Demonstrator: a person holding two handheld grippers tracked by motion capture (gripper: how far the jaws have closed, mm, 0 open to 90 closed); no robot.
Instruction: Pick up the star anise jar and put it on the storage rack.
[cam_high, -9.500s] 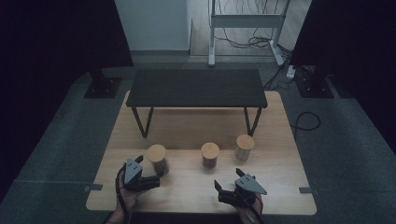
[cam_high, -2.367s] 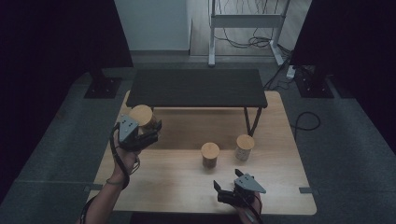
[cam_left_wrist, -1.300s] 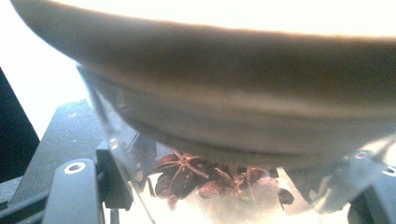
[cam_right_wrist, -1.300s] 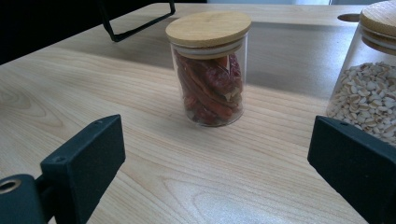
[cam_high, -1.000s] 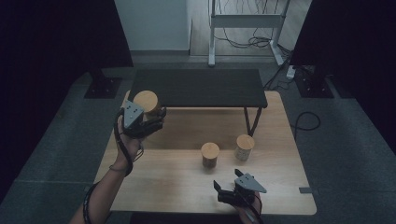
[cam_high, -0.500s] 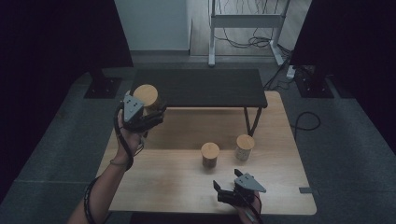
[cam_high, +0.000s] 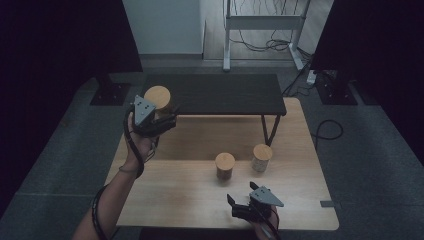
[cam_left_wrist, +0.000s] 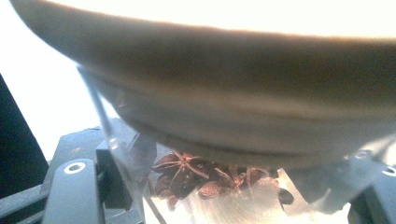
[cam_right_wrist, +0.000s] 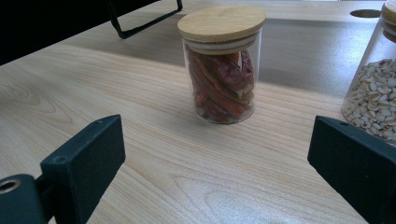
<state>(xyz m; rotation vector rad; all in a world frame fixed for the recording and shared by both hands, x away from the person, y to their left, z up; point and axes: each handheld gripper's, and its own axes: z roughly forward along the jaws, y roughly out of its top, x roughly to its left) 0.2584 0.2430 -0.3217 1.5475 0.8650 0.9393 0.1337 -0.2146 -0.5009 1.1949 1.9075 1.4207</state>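
Across the middle of the high view lies the light wooden surface (cam_high: 190, 200), with a dark low bench (cam_high: 210, 94) standing over its far part; the two gripper views show none of that layout. At left centre of the high view the left gripper (cam_high: 150, 120) is held up off the surface at the bench's left end, a jar of star anise (cam_high: 158, 100) clenched in its jaws, wooden lid on top. At the bottom, right of centre, the right gripper (cam_high: 245, 209) sits low over the near edge of the surface, well apart from two more jars near the centre.

The left gripper view gives what the high view cannot: the held jar (cam_left_wrist: 219, 140) from close beneath its lid, the underside of the lid spanning the upper frame, clear glass below it, and dark brown star-shaped pods heaped at lower centre between the black jaws.

The right gripper view shows the contents of the other two: a jar of dried red chillies (cam_right_wrist: 222, 65) at upper centre, upright, clear-walled, with a round bamboo lid, and at the right edge a jar of pale kernels (cam_right_wrist: 373, 93), cut off by the frame. The right gripper (cam_right_wrist: 219, 158) has its jaws released, spread wide at the lower corners with only bare wood between them.
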